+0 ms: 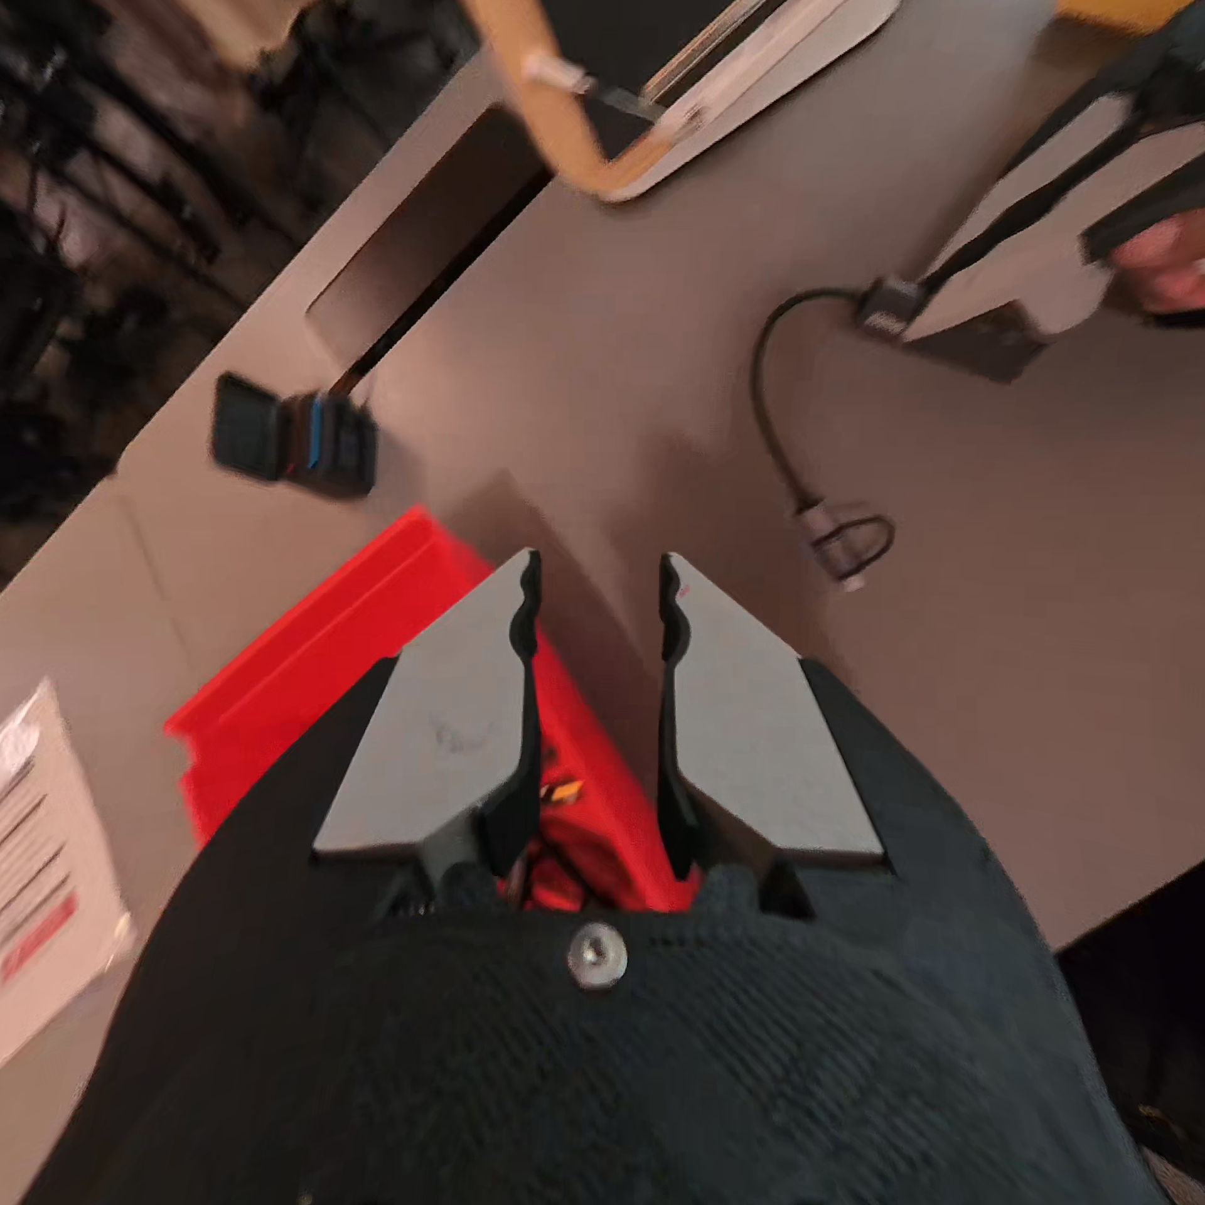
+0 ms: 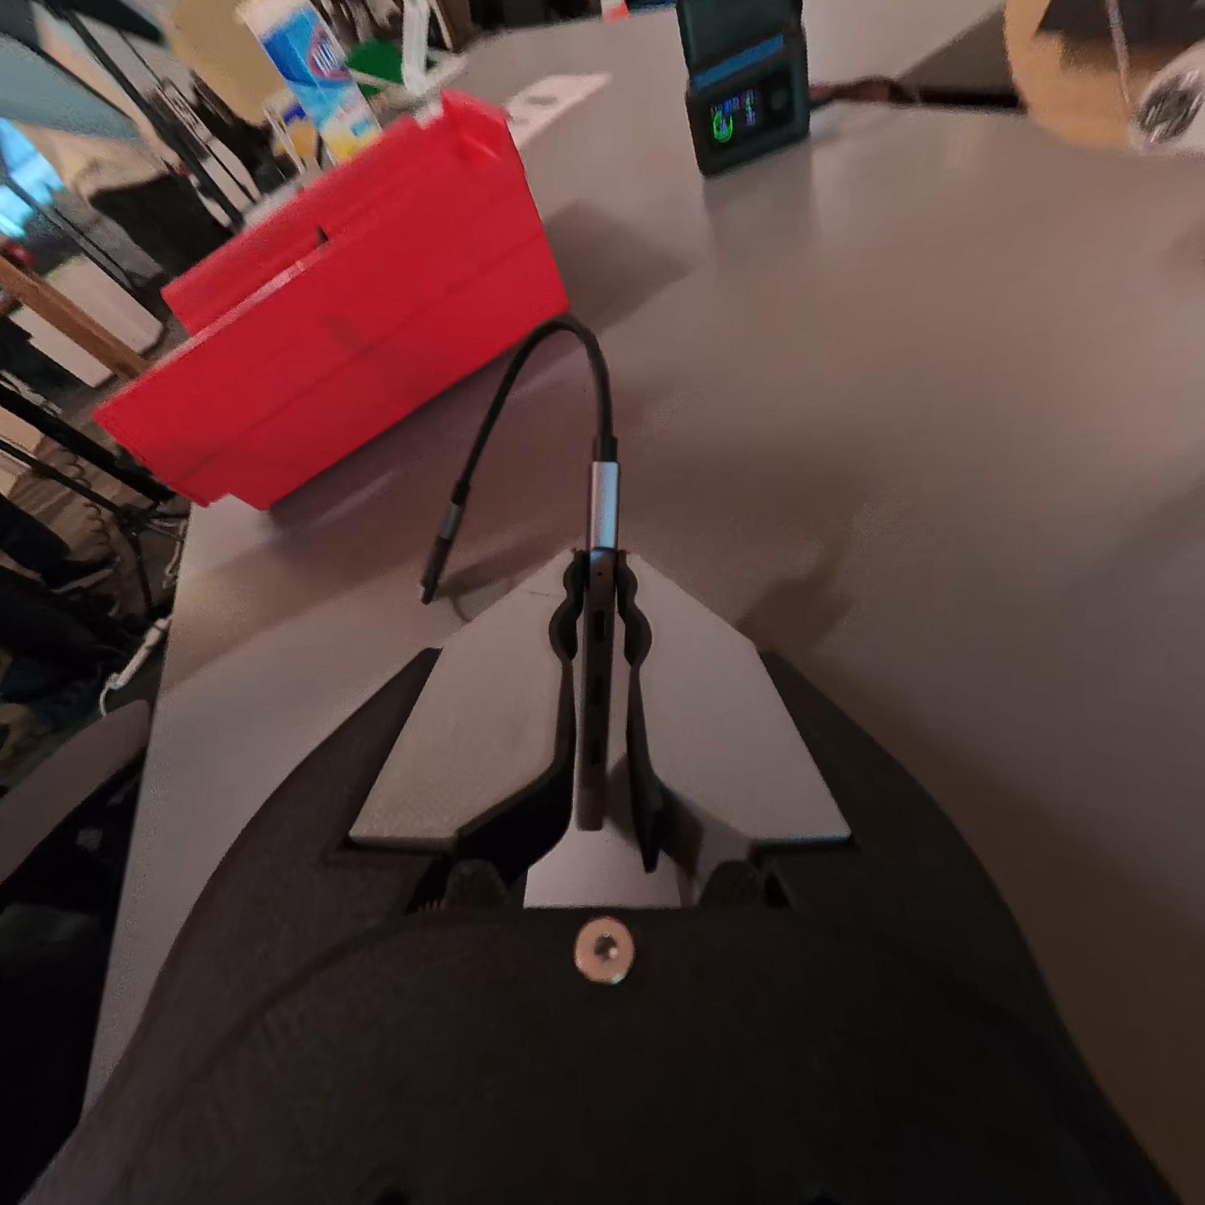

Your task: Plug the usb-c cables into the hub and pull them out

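- Grey-brown laminate covers the table [image 1: 652,339], which both views show under dim, blurred light.
- The left tool [image 1: 600,574] hangs above the table with its two fingers apart and nothing between them; part of a red plastic box [image 1: 313,678] lies just under it.
- Only the left wrist view shows the right tool [image 1: 913,306] from outside, far off at the upper right, with the dark slim hub [image 1: 965,345] in its tip, low at the table.
- From the hub a short black cable [image 1: 769,404] curves down across the table and ends in a plug [image 1: 847,554] with a small looped tether.
- The same view shows a small black device [image 1: 293,437] with a blue stripe near a long slot cut in the table, a printed sheet [image 1: 45,847] at the left edge, and a wooden frame at the top.
- The right wrist view shows that tool [image 2: 600,561] up close, clamped on the hub [image 2: 596,684], which stands edge-on between the fingers with its row of ports facing the camera.
- Here the cable [image 2: 541,365] arches up from the hub's silver end and drops to the left, its free plug [image 2: 443,541] tipped down at the table.
- This view alone shows the red box [image 2: 339,352] whole and from the side, a dark device with a lit colour screen [image 2: 743,91] behind it, and a cluttered room edge with stands and a blue-and-white carton.
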Available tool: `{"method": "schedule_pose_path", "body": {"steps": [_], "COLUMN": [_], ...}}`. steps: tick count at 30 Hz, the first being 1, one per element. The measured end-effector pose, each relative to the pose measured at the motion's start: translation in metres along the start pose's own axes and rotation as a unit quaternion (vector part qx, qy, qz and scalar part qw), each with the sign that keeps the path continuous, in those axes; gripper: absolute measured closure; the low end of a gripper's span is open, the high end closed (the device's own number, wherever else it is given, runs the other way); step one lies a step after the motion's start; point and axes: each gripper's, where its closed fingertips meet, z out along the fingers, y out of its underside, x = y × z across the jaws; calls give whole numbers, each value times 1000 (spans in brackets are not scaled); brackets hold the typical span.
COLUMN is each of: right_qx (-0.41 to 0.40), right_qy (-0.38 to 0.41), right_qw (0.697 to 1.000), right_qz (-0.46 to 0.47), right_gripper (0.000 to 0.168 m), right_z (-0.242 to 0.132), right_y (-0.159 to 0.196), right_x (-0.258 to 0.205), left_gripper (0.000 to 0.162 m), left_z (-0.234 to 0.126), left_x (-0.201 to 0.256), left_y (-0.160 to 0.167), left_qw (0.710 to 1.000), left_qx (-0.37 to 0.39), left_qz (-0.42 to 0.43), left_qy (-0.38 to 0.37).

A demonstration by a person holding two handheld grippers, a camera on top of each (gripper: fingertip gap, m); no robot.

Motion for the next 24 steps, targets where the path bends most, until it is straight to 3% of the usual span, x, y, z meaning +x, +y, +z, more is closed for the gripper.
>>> {"method": "schedule_pose_path", "body": {"steps": [7, 11, 15, 18, 21, 24], "right_qx": [-100, -100, -85, -74, -65, -58], "right_qy": [19, 15, -5, -23, -30, -35], "right_qw": [995, 995, 996, 996, 996, 997], "right_qz": [7, -3, 21, 44, 51, 46], "right_gripper": [151, 146, 143, 143, 144, 144], "right_z": [17, 17, 15, 13, 12, 11], "right_y": [30, 30, 26, 22, 20, 19], "right_x": [6, 4, 3, 3, 2, -1], "left_gripper": [125, 126, 113, 114, 110, 119], "left_z": [-42, -49, -54, -51, -41, -32], "left_x": [-73, -67, -29, -15, 4, -2], "left_y": [132, 195, 203, 196, 204, 201], "left_qw": [979, 965, 956, 949, 929, 923], "left_qx": [-167, -209, -163, -125, -153, -128], "left_qz": [-101, -160, -224, -253, -273, -303], "left_qy": [-59, -14, 98, 139, 197, 201]}}
